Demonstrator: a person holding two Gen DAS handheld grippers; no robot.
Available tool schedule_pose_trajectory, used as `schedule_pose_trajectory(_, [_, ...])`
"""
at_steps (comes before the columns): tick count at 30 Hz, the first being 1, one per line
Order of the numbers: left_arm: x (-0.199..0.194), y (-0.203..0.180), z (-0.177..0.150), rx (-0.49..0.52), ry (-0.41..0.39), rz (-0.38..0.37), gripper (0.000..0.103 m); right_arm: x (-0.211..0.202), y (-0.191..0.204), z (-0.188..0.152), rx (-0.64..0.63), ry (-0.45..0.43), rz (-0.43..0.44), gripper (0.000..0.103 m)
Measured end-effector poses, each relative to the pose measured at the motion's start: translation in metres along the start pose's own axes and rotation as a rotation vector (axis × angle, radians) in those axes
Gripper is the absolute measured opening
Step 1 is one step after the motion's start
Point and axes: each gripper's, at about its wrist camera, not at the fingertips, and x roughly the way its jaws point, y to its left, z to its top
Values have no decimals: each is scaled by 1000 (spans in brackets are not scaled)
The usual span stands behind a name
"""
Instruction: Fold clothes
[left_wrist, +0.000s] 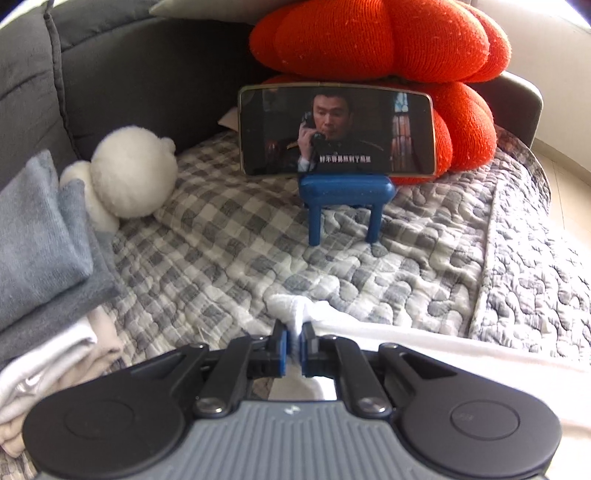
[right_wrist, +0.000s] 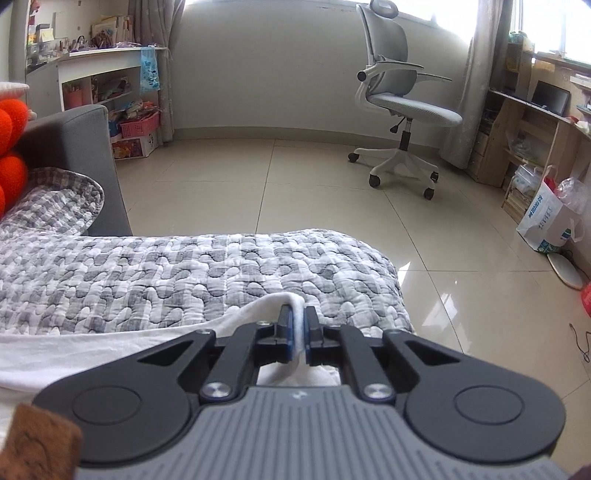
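White garment lies on checked quilt | left gripper pinches its bunched corner | right gripper clamps its folded edge near quilt's end | folded stack at left, beside plush

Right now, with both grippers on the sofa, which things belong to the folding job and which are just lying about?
Job:
- white garment, pinched by the left gripper and the right gripper
- folded clothes stack
- checked quilt, the work surface

Lying about:
- phone on blue stand
- white plush toy
- orange cushions
- office chair
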Motion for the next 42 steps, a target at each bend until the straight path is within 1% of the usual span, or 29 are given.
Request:
schedule_pose_trajectory(1, [1,-1,0,9,8,-6,11,0,-2,0,6,4,0,8])
schedule_pose_trajectory(2, [2,-2,-1,19,16,-8,18,0,-2,0,2,6,1,8])
schedule_pose_trajectory(3, [2,-2,-1,21,21,-9,23,0,0,0,-10,8,1,9])
schedule_pose_trajectory(4, [3,-2,-1,21,24,-8,36,-1,1,0,-23,10,0,14])
schedule_pose_trajectory(5, [3,-3,-2,20,28,-7,44,-2,2,0,-36,8,-8,14])
schedule_pose_trajectory(9, [4,-1,-2,8,40,5,45,-1,-6,2,0,1,-12,14])
schedule_pose_trajectory(11, [4,2,-2,-7,42,16,51,1,-15,4,31,1,-15,14])
schedule_pose_trajectory(14, [2,9,-1,-37,36,24,53,2,-29,7,84,-3,-23,14])
schedule_pose_trajectory(16, [1,12,0,-53,30,31,54,2,-38,10,121,-3,2,15])
schedule_pose_trajectory(17, [0,13,1,-62,28,33,54,3,-40,11,132,0,14,17])
schedule_pose_trajectory(18, [0,14,1,-72,26,34,54,4,-41,13,141,5,27,28])
schedule_pose_trajectory(19, [-1,16,1,-80,24,36,55,6,-41,13,137,13,47,43])
schedule_pose_trajectory(20, [-1,16,1,-83,20,43,56,8,-39,13,124,27,75,46])
schedule_pose_trajectory(22, [-2,15,1,-66,8,60,59,14,-36,13,100,53,115,47])
schedule_pose_trajectory(24, [-2,12,1,-40,6,58,62,21,-36,13,93,67,119,47])
schedule_pose_trajectory(26, [2,10,0,-24,21,45,67,30,-37,13,90,84,125,47])
schedule_pose_trajectory(27, [4,9,-1,-20,32,41,67,33,-37,13,80,91,130,47])
schedule_pose_trajectory(28, [6,9,-2,-20,44,30,67,34,-32,11,33,94,143,43])
schedule_pose_trajectory(29, [8,9,-3,-21,56,15,64,35,-27,10,-13,97,155,38])
schedule_pose_trajectory(30, [10,9,-3,-23,68,1,59,36,-22,8,-59,99,168,21])
schedule_pose_trajectory(31, [13,10,-4,-24,79,-13,42,36,-18,7,-99,98,177,4])
schedule_pose_trajectory(32, [13,10,-4,-39,82,-36,25,32,-15,10,-110,81,172,4])
schedule_pose_trajectory(33, [12,10,-4,-50,76,-44,22,29,-13,12,-121,63,167,4])
schedule_pose_trajectory(34, [10,10,-3,-56,68,-44,10,25,-10,14,-130,40,164,4])
schedule_pose_trajectory(35, [8,10,-3,-63,60,-44,8,19,-11,17,-132,-9,166,4])
schedule_pose_trajectory(38, [1,13,-1,-92,16,-60,7,2,-12,26,-135,-149,164,3])
schedule_pose_trajectory(41, [-4,17,1,-121,-18,-67,6,-8,-14,38,-142,-267,131,3])
schedule_pose_trajectory(42, [-5,18,2,-128,-27,-68,6,-10,-14,41,-139,-294,118,3])
